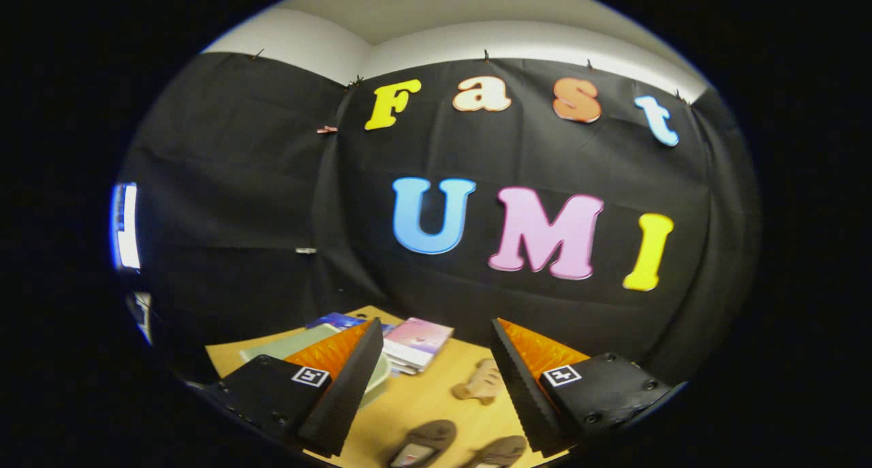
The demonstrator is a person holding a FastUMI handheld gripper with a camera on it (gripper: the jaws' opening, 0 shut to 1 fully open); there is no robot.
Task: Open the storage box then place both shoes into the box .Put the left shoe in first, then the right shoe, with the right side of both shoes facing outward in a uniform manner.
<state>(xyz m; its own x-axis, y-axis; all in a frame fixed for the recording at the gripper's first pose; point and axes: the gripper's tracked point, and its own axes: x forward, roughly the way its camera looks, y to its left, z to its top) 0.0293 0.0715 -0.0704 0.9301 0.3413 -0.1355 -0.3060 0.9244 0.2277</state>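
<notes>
Fingers point(436, 359) apart, shoes point(422, 444) below, books point(417, 343) beyond

you're looking down at a light wooden table point(415, 403). on it, between the gripper point(436, 379) fingers, which stand wide apart above it, lie two brown shoes point(424, 442) point(501, 449) side by side. just beyond them sits a small tan toy figure point(482, 382). farther back rests a stack of books point(417, 344), with a pale green box point(289, 343) beside it.
</notes>
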